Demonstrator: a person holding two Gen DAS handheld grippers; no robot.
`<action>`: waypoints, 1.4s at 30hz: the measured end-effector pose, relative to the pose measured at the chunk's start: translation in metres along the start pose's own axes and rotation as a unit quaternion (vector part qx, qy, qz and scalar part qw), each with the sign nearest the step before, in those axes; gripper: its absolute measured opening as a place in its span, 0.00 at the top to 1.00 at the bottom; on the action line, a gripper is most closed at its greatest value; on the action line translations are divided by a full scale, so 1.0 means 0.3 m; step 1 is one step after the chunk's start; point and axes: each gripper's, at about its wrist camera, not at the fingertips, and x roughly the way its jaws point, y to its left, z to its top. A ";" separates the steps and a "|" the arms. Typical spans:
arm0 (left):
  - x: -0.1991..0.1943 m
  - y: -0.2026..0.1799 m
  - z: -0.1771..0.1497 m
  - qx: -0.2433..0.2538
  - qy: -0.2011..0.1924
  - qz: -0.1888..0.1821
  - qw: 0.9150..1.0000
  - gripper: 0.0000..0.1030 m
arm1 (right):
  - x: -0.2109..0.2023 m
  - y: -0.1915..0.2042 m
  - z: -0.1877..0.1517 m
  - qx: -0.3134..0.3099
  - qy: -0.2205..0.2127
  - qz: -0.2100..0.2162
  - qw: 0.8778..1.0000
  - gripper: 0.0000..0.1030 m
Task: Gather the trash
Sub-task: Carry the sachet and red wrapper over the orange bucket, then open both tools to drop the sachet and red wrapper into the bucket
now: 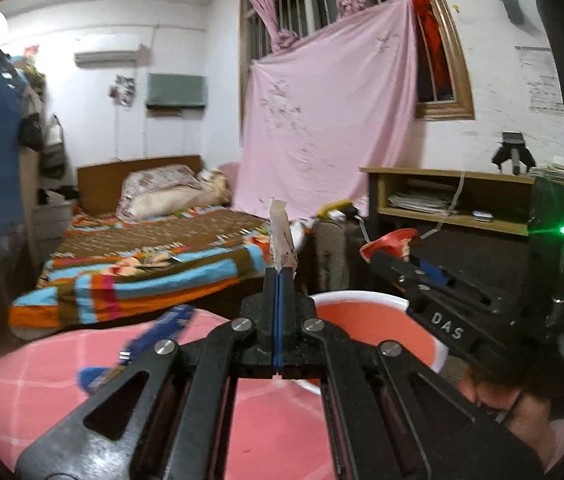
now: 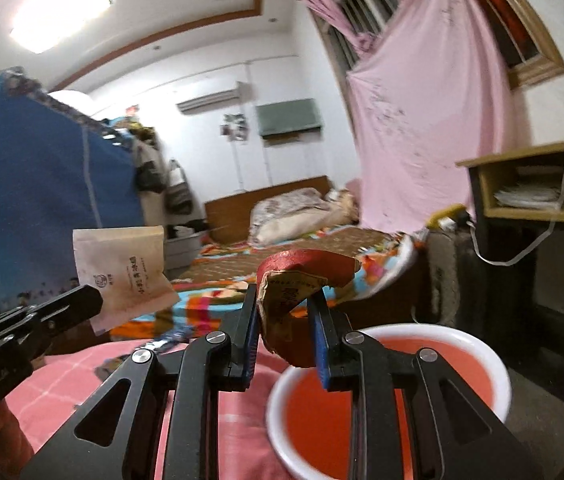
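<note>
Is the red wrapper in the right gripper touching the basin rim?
Cannot tell. In the right wrist view the red wrapper, pinched in the right gripper, overlaps the basin rim, with no gap or contact plainly shown.

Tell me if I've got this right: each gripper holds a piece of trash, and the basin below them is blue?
Not quite. The basin is red inside with a white rim, as the right wrist view shows. The left gripper does hold a paper packet, and the right gripper a red wrapper.
</note>
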 end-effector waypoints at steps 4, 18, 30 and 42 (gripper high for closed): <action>0.087 -0.026 -0.011 -0.022 0.040 -0.032 0.998 1.00 | 0.029 -0.054 -0.016 0.016 0.028 -0.025 0.999 0.78; 0.322 -0.068 -0.101 -0.114 0.185 -0.087 0.972 1.00 | 0.096 -0.151 -0.085 0.053 0.122 -0.070 0.989 0.71; 0.347 -0.029 -0.129 -0.156 0.214 -0.078 0.961 1.00 | 0.087 -0.160 -0.093 0.068 0.126 -0.077 0.987 0.57; 0.211 0.064 -0.092 -0.162 0.148 -0.009 0.976 0.87 | 0.047 -0.091 -0.047 0.051 0.065 -0.052 0.995 0.50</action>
